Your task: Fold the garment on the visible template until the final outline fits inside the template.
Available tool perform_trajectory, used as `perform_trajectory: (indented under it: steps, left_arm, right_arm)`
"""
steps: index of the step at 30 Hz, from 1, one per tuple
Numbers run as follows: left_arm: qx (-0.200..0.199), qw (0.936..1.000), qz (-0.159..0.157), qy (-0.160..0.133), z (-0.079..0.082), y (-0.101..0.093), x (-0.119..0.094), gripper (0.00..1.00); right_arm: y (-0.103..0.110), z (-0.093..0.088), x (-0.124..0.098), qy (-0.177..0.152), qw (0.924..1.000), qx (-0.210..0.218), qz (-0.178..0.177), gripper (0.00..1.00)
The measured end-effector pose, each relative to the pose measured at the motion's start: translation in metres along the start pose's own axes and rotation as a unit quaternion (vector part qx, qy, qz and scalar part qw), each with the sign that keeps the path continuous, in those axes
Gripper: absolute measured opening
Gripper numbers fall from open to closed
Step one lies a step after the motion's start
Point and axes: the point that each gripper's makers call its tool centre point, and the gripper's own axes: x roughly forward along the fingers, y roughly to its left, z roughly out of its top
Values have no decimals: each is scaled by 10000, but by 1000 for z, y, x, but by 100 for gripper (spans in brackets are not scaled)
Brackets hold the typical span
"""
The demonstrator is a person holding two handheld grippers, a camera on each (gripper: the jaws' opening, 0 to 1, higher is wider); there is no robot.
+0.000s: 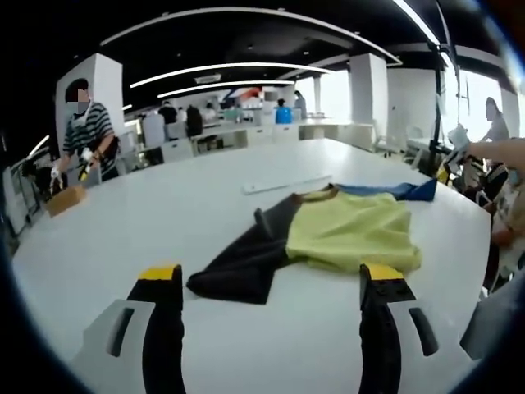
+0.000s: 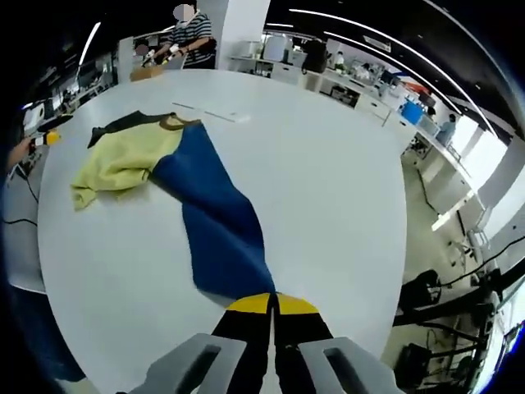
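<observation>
The garment (image 2: 164,164) lies spread mid-surface (image 2: 328,180). The right gripper (image 2: 271,305) has its fingers closed on the blue sleeve end, stretching it toward the surface's near edge; the left gripper (image 1: 273,281) hovers, fingers open, ready to pinch.

The garment (image 1: 328,234) was soft, matt, wrinkled cloth in yellow, blue and black; beneath it the table (image 1: 205,213) looked smooth and white.
</observation>
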Motion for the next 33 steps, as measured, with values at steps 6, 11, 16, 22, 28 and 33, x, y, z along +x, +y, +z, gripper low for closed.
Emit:
perform_trajectory:
  steps: [6, 11, 16, 22, 28, 33]
  left_arm:
    - [6, 10000, -27, 38, -3, -2, 1, 86]
    - [3, 10000, -40, 63, -5, -3, 0, 86]
    - [0, 10000, -47, 79, -5, -3, 1, 87]
    - [1, 9999, -71, 83, -7, -4, 1, 89]
    - [-9, 10000, -79, 46, -6, -5, 1, 92]
    - [-9, 9999, -121, 0, -3, -7, 1, 96]
  right_arm:
    - [-15, -9, 9, 231, 9994, 59, -240, 0]
    - [-28, -18, 16, 433, 9980, -2, -455, 0]
    - [-38, -21, 21, 518, 9966, 71, -642, 0]
    - [-44, -23, 27, 533, 9954, 149, -783, 0]
    - [-41, -14, 28, 69, 9941, 708, -813, 0]
    - [-30, -3, 26, -408, 9908, 1123, -628, 19]
